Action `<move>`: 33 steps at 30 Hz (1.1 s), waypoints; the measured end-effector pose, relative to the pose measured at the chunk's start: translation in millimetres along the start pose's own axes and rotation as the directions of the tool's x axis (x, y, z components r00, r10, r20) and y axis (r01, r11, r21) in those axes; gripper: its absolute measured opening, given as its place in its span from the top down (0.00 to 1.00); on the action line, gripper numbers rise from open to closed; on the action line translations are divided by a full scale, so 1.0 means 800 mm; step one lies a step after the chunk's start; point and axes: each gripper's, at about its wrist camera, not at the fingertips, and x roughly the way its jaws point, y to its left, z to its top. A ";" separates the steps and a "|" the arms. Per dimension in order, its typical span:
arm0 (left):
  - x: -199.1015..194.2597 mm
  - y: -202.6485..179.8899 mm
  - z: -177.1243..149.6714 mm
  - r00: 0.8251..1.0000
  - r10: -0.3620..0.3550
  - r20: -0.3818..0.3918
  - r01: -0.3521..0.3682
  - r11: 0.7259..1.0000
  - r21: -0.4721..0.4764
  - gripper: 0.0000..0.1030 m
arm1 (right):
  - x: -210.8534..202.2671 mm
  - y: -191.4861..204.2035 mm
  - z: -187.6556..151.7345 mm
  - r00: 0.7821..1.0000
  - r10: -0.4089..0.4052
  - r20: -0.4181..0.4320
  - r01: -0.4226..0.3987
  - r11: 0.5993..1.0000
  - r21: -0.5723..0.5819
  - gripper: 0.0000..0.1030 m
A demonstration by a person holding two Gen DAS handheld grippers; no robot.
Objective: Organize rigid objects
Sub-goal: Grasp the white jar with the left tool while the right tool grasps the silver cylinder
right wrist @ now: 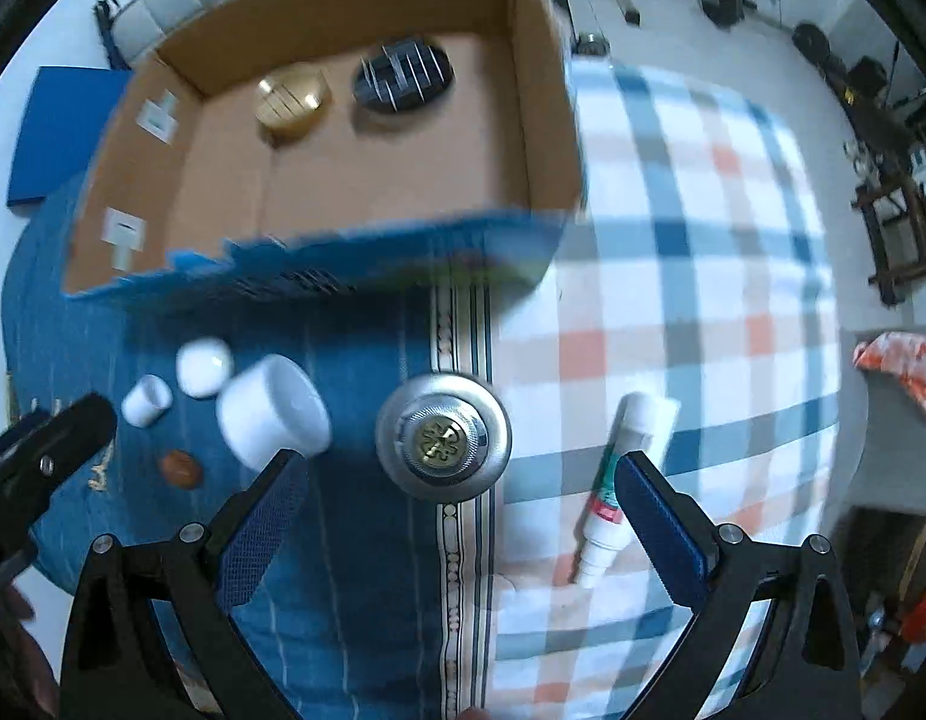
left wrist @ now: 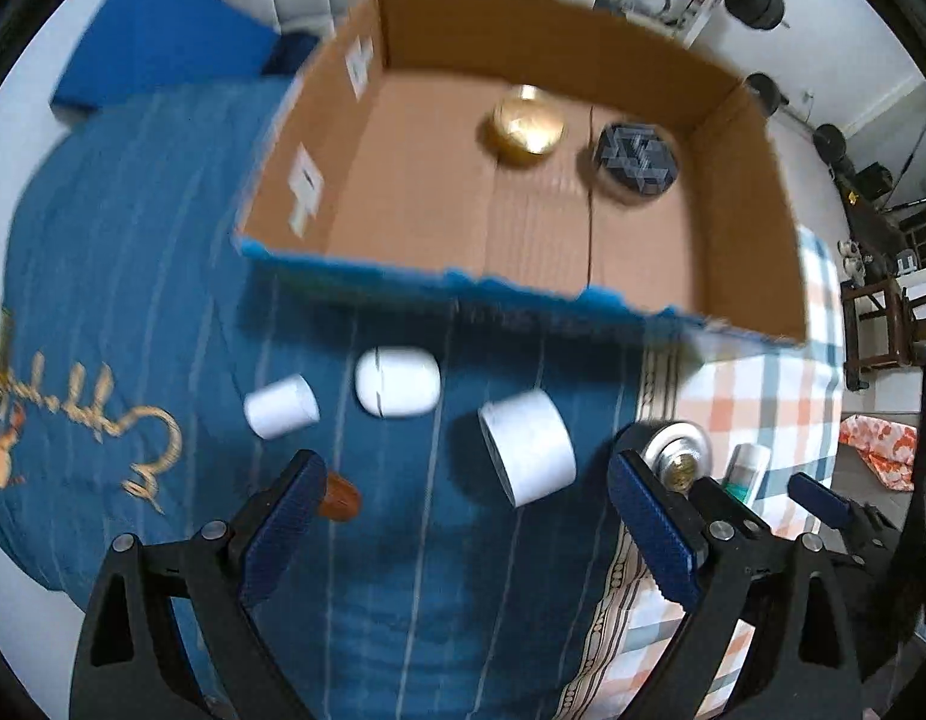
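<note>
Matt cardboard box (right wrist: 547,120); shiny metal disc (right wrist: 443,443); smooth, probably plastic white cylinder (left wrist: 527,447); cloth bedding (right wrist: 703,240).

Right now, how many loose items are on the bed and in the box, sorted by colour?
White: 4 — small cap, oval case, large cup, tube
Silver: 1 — round tin
Brown: 1 — small cap
Gold: 1 — round tin, in the box
Dark: 1 — round tin, in the box
Total: 8

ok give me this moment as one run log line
left gripper: open, empty | right gripper: open, empty | cardboard box: gold tin, dark tin inside | silver tin: on bed, between right fingers
</note>
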 end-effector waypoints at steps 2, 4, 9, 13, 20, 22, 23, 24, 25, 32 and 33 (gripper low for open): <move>0.020 -0.001 -0.003 0.999 -0.006 -0.032 0.005 1.000 -0.009 0.19 | 0.028 -0.006 -0.001 1.000 0.010 -0.027 -0.009 1.000 0.022 0.00; 0.038 -0.003 -0.004 0.998 -0.004 -0.062 0.004 1.000 -0.006 0.32 | 0.051 -0.009 0.001 0.999 0.021 -0.050 -0.019 0.999 0.041 0.00; 0.070 -0.010 -0.003 0.992 -0.025 -0.127 0.023 1.000 -0.020 0.31 | 0.097 -0.014 0.001 0.993 0.057 -0.107 -0.048 0.995 0.085 0.01; 0.091 -0.015 0.002 0.981 -0.073 -0.181 0.065 0.997 -0.049 0.30 | 0.125 -0.020 -0.004 0.983 0.094 -0.156 -0.076 0.990 0.120 0.21; 0.136 -0.034 0.011 0.963 -0.067 -0.261 0.061 0.998 -0.029 0.36 | 0.123 -0.044 -0.029 0.977 0.072 -0.203 -0.053 0.994 0.096 0.29; 0.151 -0.038 0.011 0.961 -0.050 -0.273 0.049 0.999 -0.012 0.60 | 0.122 -0.054 -0.035 0.975 0.077 -0.210 -0.057 0.994 0.097 0.30; 0.156 -0.039 0.010 0.960 -0.040 -0.277 0.040 0.999 -0.005 0.62 | 0.122 -0.057 -0.036 0.974 0.081 -0.212 -0.061 0.993 0.099 0.30; 0.163 -0.040 0.008 0.959 -0.032 -0.283 0.033 0.999 0.001 0.65 | 0.123 -0.060 -0.036 0.973 0.087 -0.215 -0.065 0.992 0.105 0.29; 0.167 -0.040 0.006 0.958 -0.026 -0.286 0.029 1.000 0.005 0.66 | 0.124 -0.062 -0.036 0.971 0.093 -0.218 -0.069 0.991 0.113 0.29; 0.159 -0.038 -0.030 0.960 0.007 -0.279 0.003 0.999 0.035 0.66 | 0.126 -0.057 -0.041 0.975 0.040 -0.218 -0.030 0.998 0.048 0.30; 0.157 -0.037 -0.039 0.960 0.013 -0.280 -0.001 0.999 0.042 0.66 | 0.126 -0.056 -0.047 0.974 0.033 -0.223 -0.026 0.999 0.035 0.30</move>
